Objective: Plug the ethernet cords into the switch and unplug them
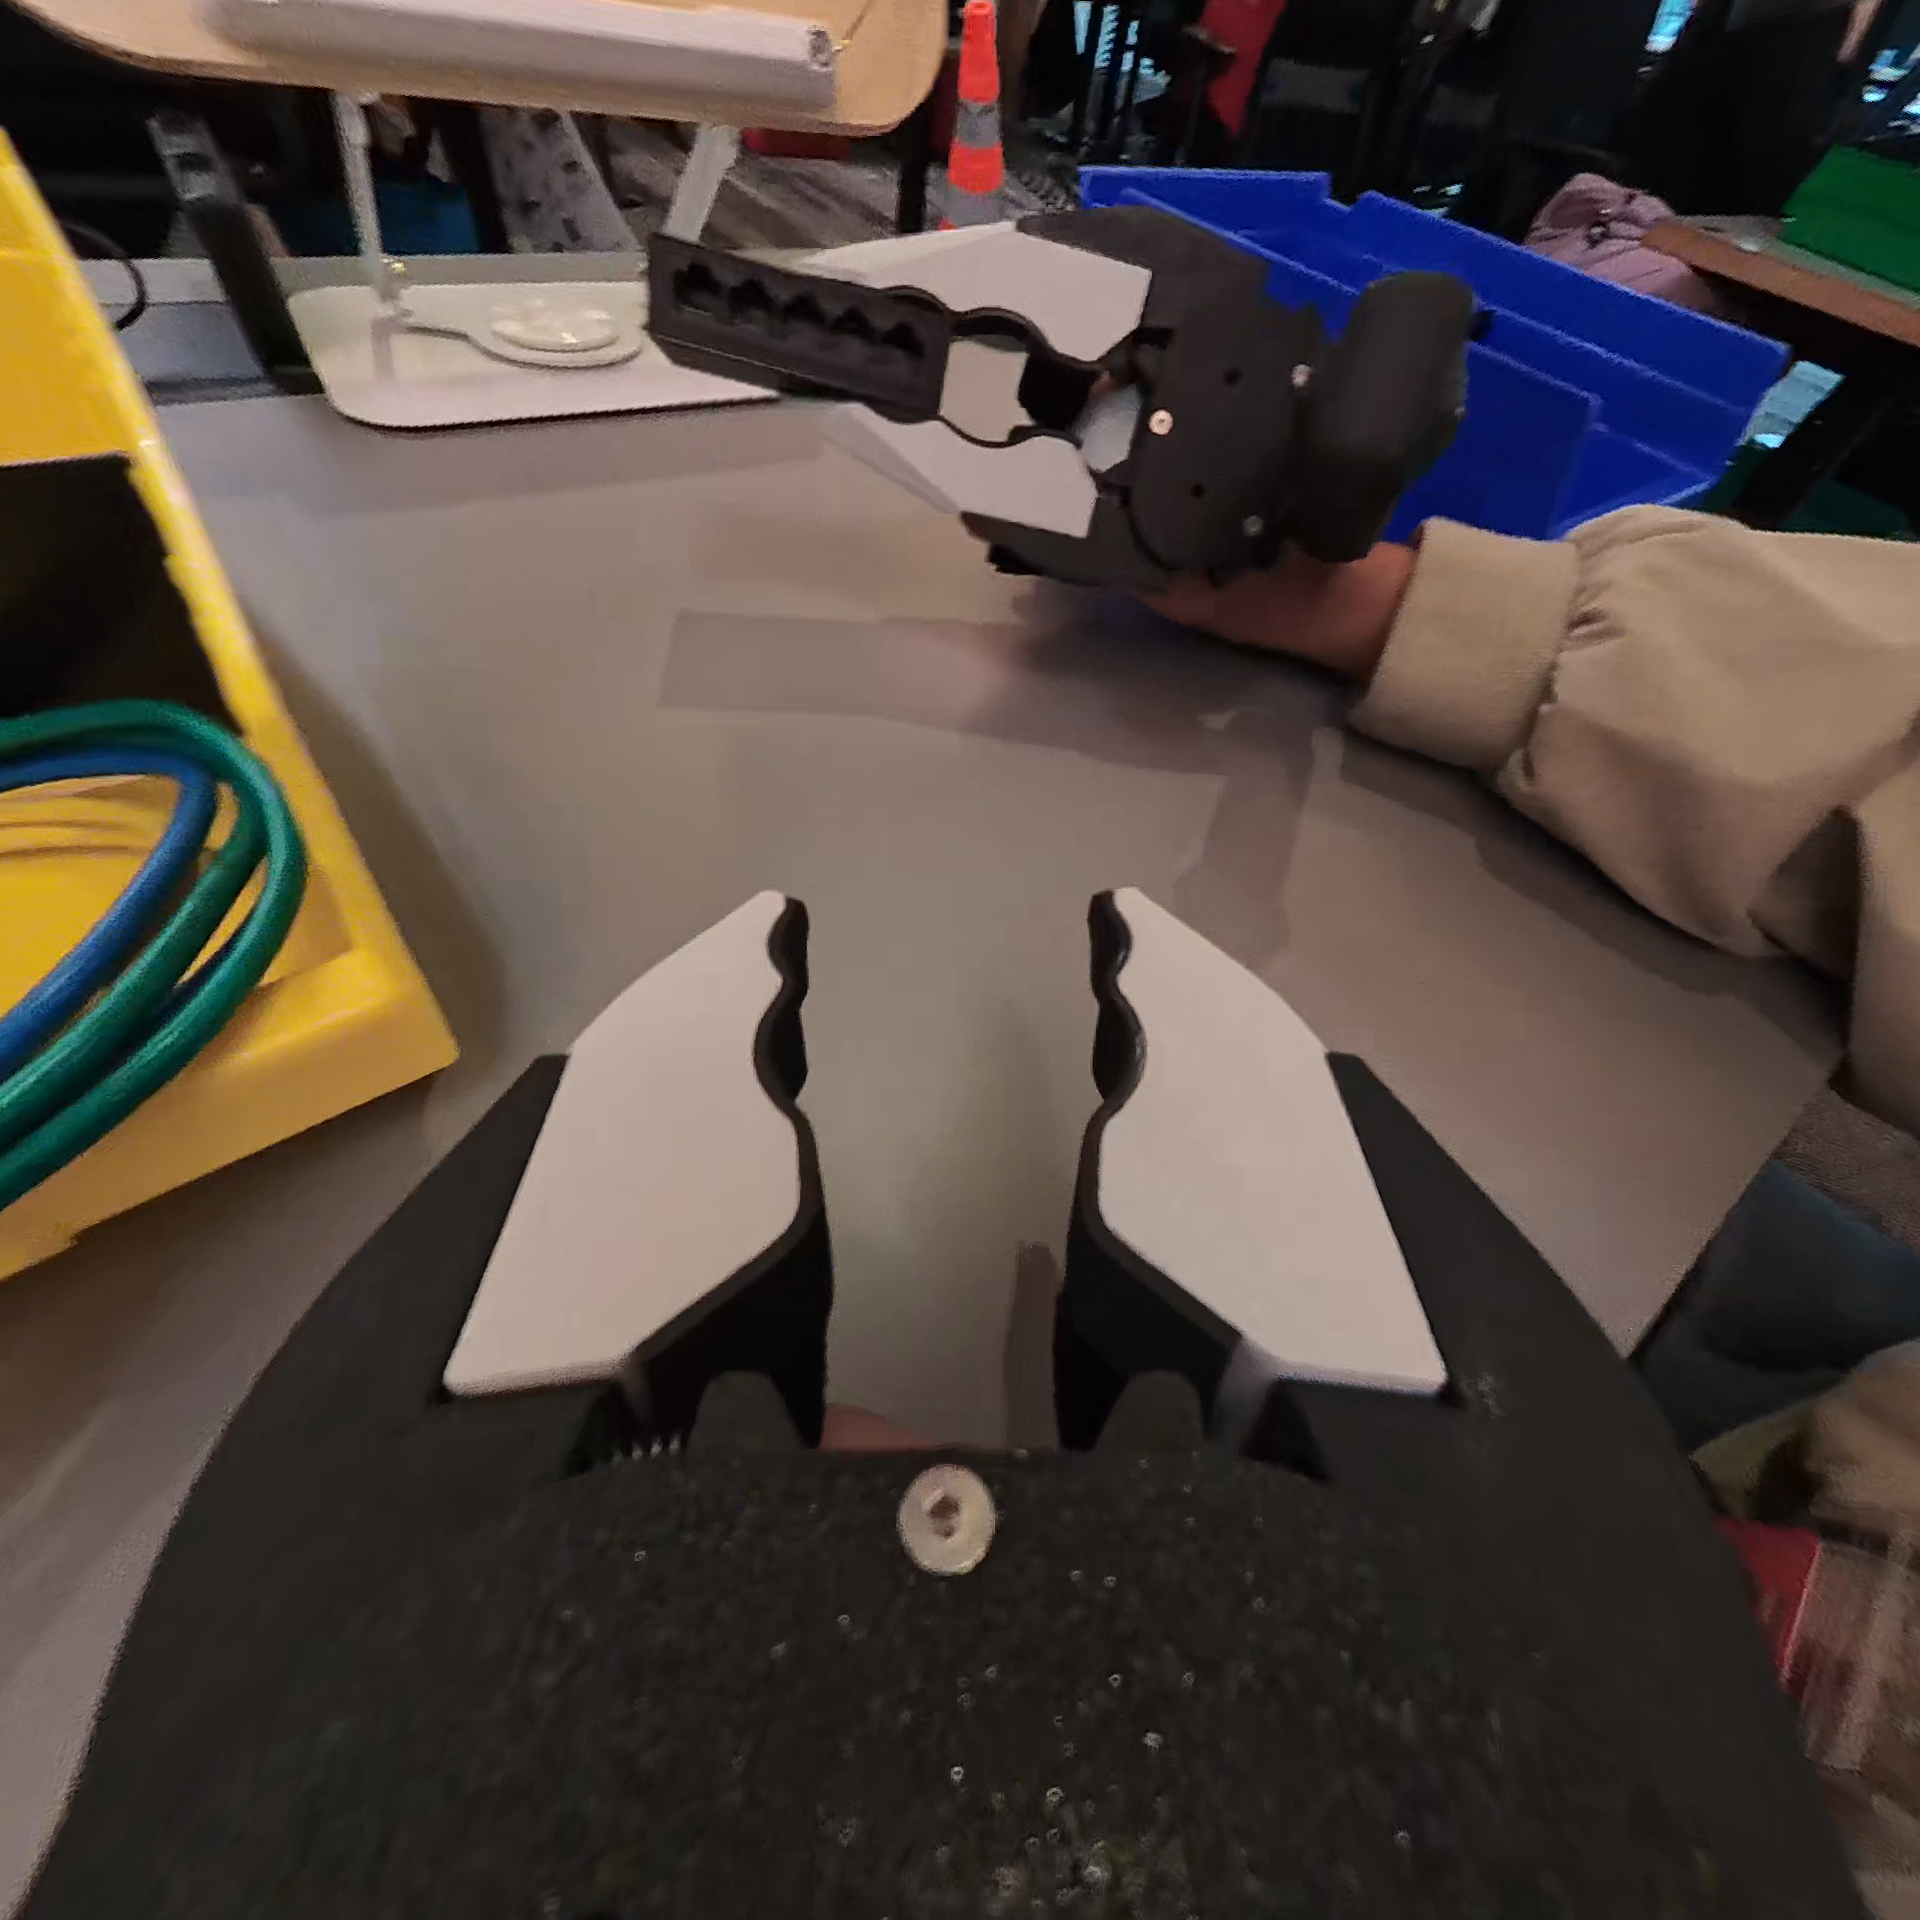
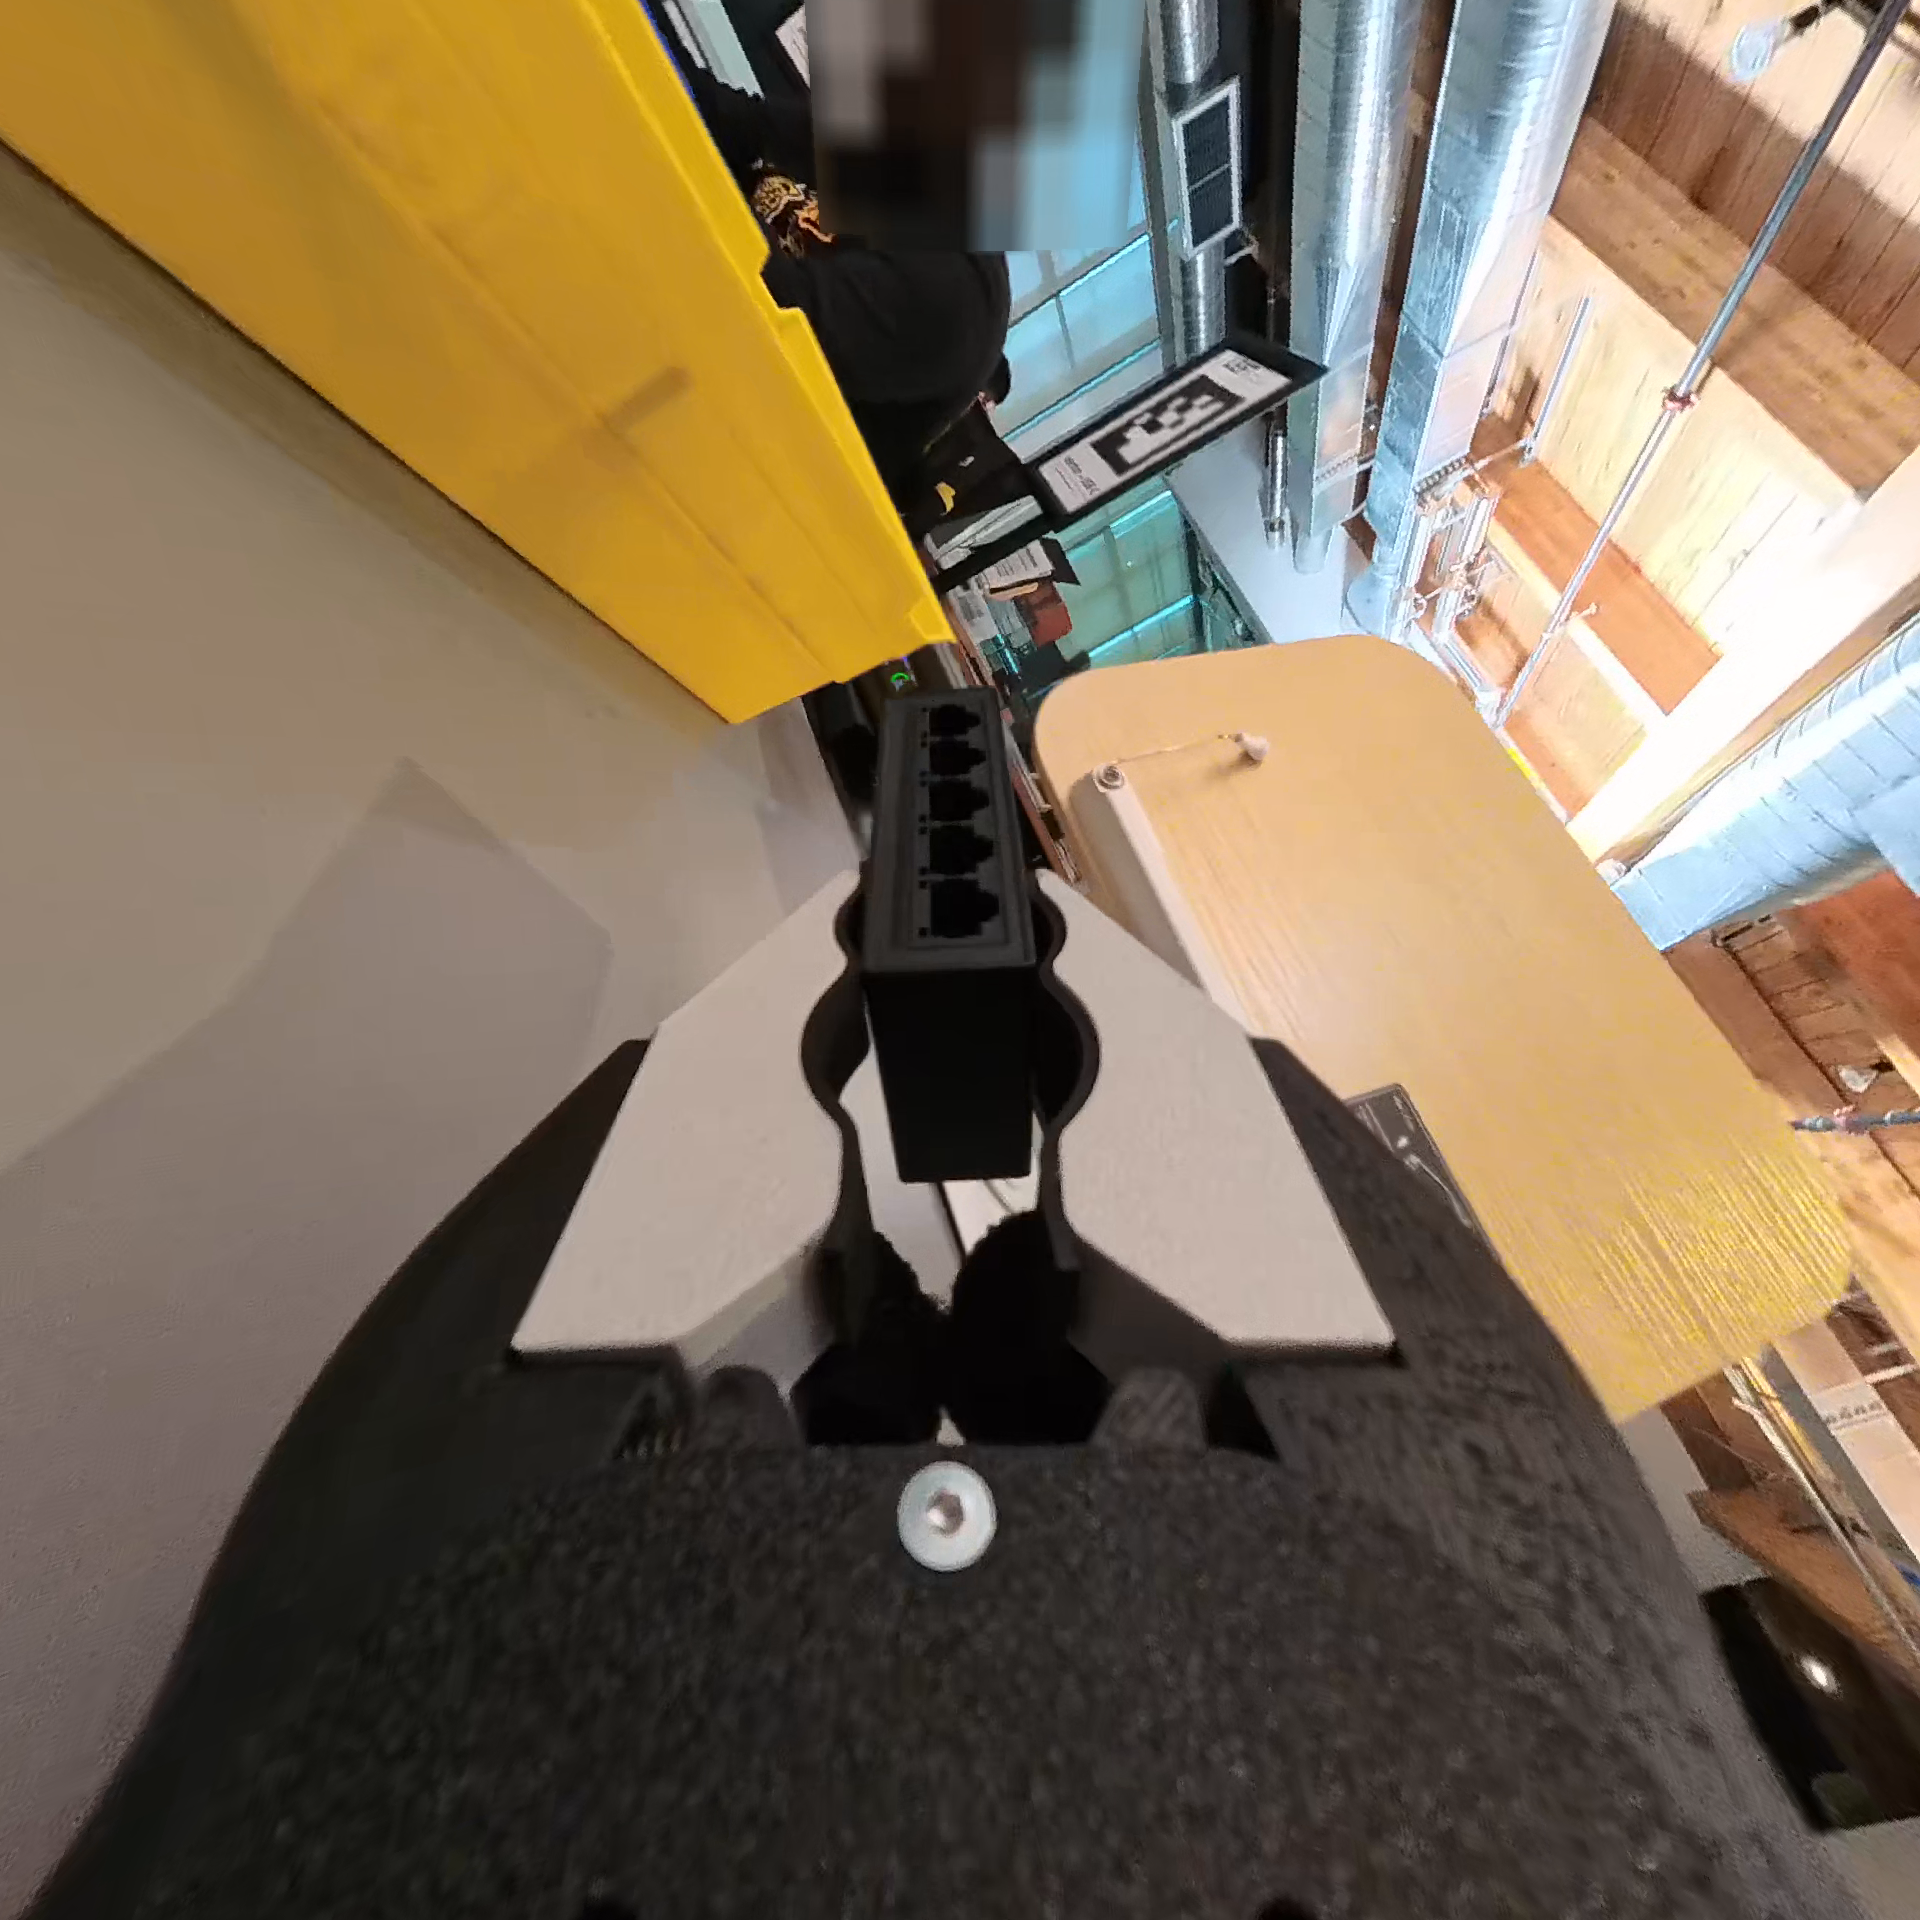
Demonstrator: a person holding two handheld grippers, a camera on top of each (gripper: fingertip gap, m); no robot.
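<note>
Green and blue cords (image 1: 156, 914) show only in my left view; left hand-held gripper (image 1: 948, 914) gapes empty, right hand-held gripper (image 2: 948, 914) clamps the switch (image 2: 951, 935).

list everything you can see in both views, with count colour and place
switch: one, black, row of empty ports, clamped in the right tool, off the table
ethernet cords: two, green and blue, looped in the yellow bin
yellow bin: one, left on the table
blue bins: at least two, far right
lamp base: one, white, far side of the table
traffic cone: one, orange, background
table: one, grey
sleeve: one, beige, right
left tool: open, holding nothing, above the table
right tool: shut on the switch
</note>
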